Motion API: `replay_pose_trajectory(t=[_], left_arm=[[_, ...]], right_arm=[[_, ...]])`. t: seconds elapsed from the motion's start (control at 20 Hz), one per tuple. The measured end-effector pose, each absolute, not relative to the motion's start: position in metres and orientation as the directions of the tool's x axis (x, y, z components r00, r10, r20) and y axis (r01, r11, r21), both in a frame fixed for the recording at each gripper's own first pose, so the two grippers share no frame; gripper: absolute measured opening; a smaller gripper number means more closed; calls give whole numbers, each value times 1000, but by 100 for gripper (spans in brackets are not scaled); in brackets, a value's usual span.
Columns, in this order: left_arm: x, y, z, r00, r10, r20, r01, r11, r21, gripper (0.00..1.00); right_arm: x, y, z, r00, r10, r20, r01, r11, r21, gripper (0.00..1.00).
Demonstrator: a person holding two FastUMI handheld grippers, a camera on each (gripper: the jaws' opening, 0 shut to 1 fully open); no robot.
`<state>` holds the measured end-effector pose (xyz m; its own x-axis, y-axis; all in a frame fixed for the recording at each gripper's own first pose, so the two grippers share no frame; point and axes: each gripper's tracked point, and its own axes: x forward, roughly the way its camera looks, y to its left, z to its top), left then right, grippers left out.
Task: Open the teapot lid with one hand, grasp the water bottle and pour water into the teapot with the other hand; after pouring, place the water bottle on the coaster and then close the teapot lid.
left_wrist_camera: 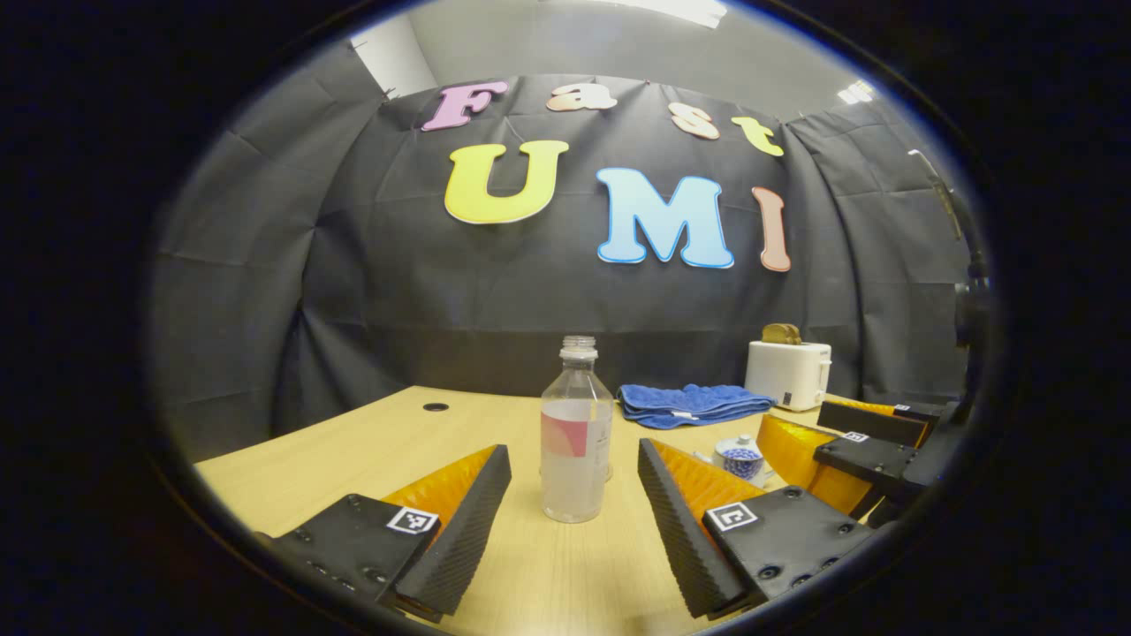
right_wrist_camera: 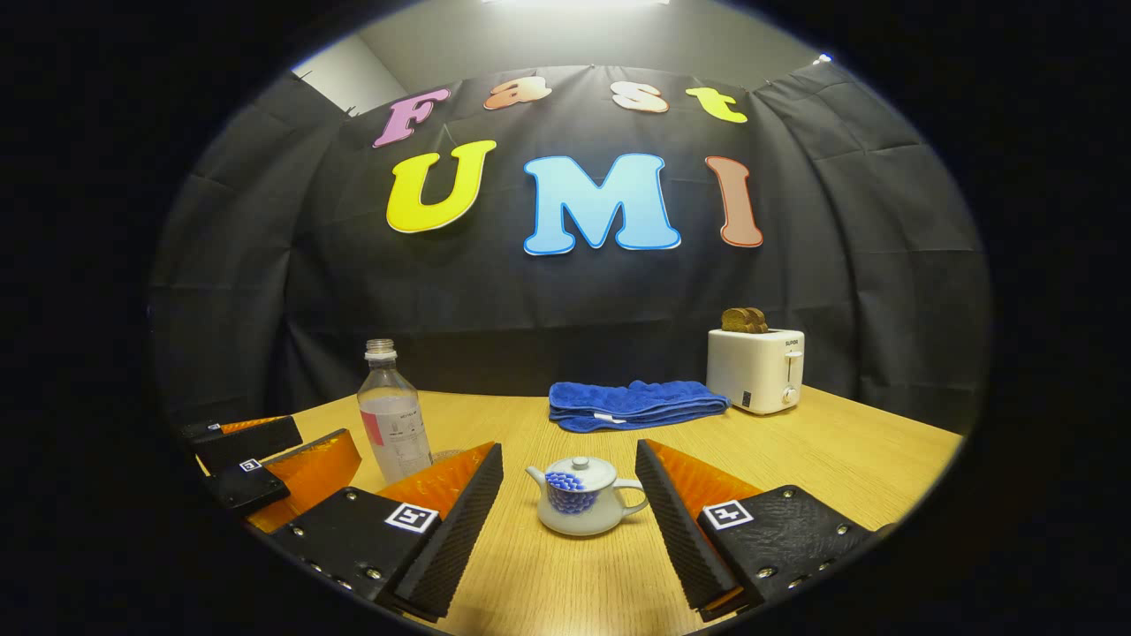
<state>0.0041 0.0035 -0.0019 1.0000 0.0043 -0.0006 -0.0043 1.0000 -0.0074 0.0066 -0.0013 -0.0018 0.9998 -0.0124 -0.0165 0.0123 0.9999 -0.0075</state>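
Note:
A clear, uncapped water bottle (left_wrist_camera: 576,442) with a pink label stands upright on the wooden table, partly filled. My left gripper (left_wrist_camera: 573,452) is open, with the bottle just beyond and between its fingertips, not touching. A small white teapot (right_wrist_camera: 583,505) with a blue pattern sits with its lid (right_wrist_camera: 580,471) on. My right gripper (right_wrist_camera: 569,450) is open, its fingers on either side of the teapot and clear of it. The teapot (left_wrist_camera: 740,458) stands to the right of the bottle (right_wrist_camera: 393,424). A greyish flat edge (right_wrist_camera: 444,456) by the bottle's base may be the coaster.
A folded blue towel (right_wrist_camera: 632,404) lies at the back of the table (right_wrist_camera: 839,459). A white toaster (right_wrist_camera: 755,369) with toast in it stands at the back right. A cable hole (left_wrist_camera: 435,407) is in the table at the far left.

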Motion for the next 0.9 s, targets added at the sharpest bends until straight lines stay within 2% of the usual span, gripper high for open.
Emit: replay_pose_trajectory(t=[0.05,0.2,0.9], left_arm=[[4,3,-3,1000,5,-1,-5,1000,-7,100],[4,3,-3,1000,4,-2,-4,1000,-12,100],[6,2,-5,1000,-2,-10,2,1000,-8,100]], right_arm=[[7,-1,-2,1000,-14,-18,14,1000,-6,93],[7,-4,-3,999,-25,-23,25,1000,-1,79],[25,-9,2,999,-27,-36,25,999,-39,78]])
